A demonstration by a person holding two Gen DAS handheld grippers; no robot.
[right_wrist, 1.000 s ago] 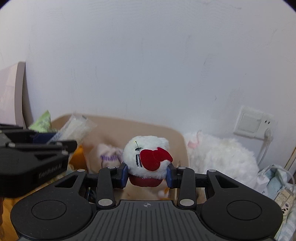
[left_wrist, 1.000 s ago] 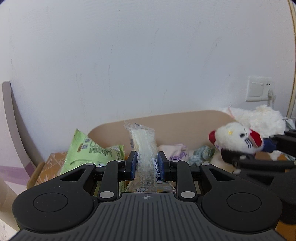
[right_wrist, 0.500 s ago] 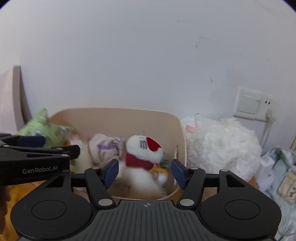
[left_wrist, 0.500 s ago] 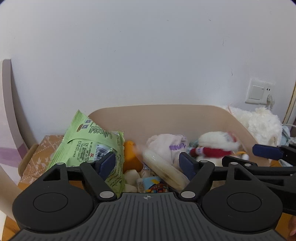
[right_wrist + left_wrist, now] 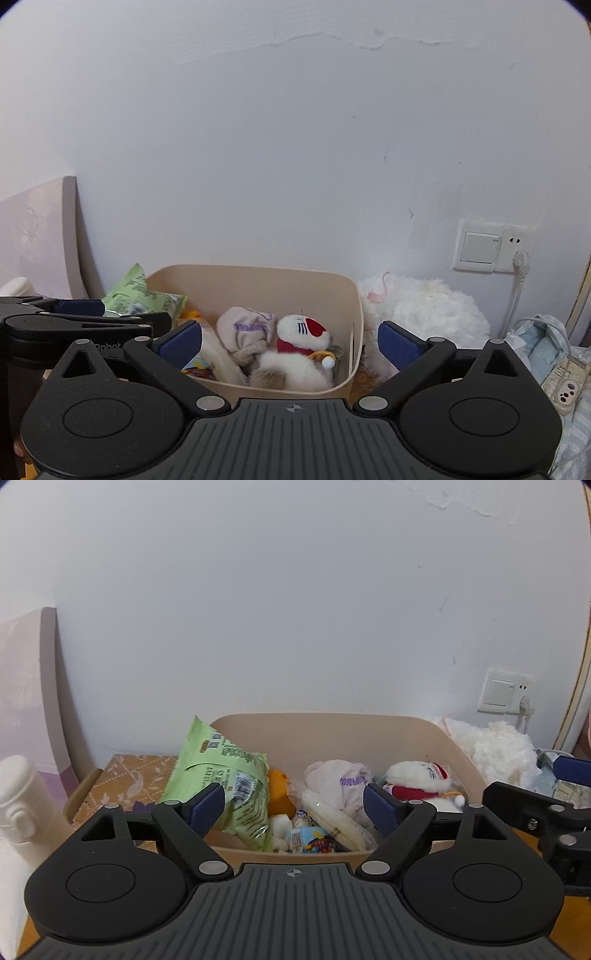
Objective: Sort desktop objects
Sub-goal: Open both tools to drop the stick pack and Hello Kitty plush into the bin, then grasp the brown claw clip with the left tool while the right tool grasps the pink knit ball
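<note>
A beige plastic bin stands against the wall. In it lie a green snack bag, a clear packet, a pale cloth pouch, and a white plush cat with a red ear. My left gripper is open and empty, in front of the bin. My right gripper is open and empty, also in front of the bin.
A fluffy white plush lies right of the bin. A wall socket with a plug is above it. A white bottle stands at the left. A remote lies on blue cloth at the right.
Both grippers opened: the left let the clear packet fall into the bin, the right let go of the plush cat. Both then drew back from the bin.
</note>
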